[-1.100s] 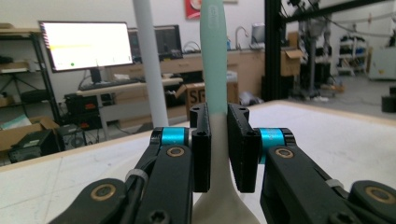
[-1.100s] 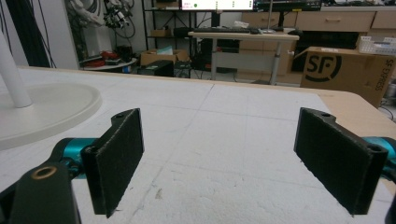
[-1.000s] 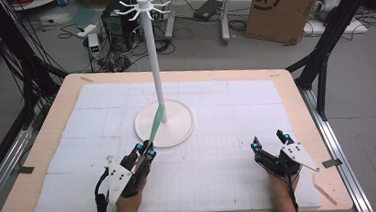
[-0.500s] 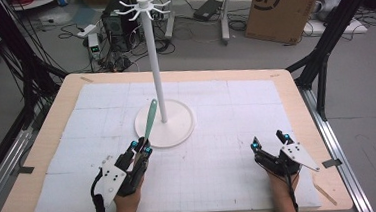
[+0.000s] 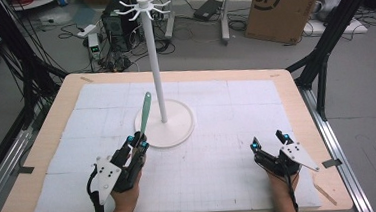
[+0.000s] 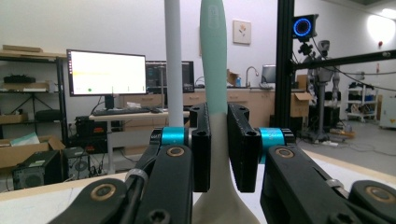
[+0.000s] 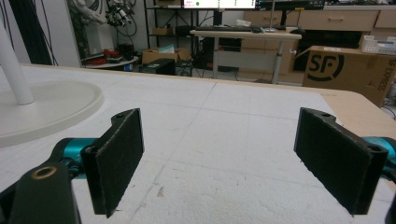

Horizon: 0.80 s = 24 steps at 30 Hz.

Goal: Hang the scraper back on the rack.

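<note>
A mint-green utensil with a long handle stands up out of my left gripper, which is shut on its lower part. In the left gripper view the green handle rises between the two black jaws, and its pale lower part widens below them. Just behind it stands a white hook stand on a round white base; its pole is close behind the jaws. My right gripper rests open at the table's front right, nothing between its pads.
A white gridded mat covers the wooden table. The stand's base lies to the left in the right gripper view. Beyond the table are a cardboard box, cables and black frame posts.
My left gripper has drawn back toward the front left with the green utensil, tipping it more upright and clear of the pole. The right gripper has stayed put.
</note>
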{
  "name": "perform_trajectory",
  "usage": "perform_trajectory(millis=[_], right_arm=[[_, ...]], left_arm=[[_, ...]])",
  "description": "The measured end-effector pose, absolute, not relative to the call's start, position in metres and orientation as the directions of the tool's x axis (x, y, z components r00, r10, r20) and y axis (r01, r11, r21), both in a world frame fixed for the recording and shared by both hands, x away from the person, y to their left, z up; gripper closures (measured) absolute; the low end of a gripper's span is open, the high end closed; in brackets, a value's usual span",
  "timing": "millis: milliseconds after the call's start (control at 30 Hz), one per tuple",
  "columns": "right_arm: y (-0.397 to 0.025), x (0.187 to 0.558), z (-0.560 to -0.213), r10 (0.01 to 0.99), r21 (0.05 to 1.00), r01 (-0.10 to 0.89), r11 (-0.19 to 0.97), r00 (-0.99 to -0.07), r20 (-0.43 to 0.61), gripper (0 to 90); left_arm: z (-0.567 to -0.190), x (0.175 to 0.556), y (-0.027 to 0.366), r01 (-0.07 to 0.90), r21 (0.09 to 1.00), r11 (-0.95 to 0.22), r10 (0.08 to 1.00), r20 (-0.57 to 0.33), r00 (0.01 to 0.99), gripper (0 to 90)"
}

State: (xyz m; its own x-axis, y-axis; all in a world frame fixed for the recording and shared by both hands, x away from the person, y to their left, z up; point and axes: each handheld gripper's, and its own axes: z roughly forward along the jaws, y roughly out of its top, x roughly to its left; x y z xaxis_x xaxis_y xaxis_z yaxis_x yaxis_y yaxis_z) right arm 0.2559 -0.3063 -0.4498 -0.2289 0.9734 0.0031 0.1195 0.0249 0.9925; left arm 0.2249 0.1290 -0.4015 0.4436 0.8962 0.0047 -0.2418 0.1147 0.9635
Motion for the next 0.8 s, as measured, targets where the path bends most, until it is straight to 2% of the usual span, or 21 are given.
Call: perform_trajectory(millis=[800], right_arm=[[-0.306,0.256,-0.45,0.973,0.993,0.117,0.026,-0.23,0.002,15.2]], left_arm=[[-0.363,0.238,0.119,-0.29,0.944,0.155,0.909,-0.021,0.416,80.3]])
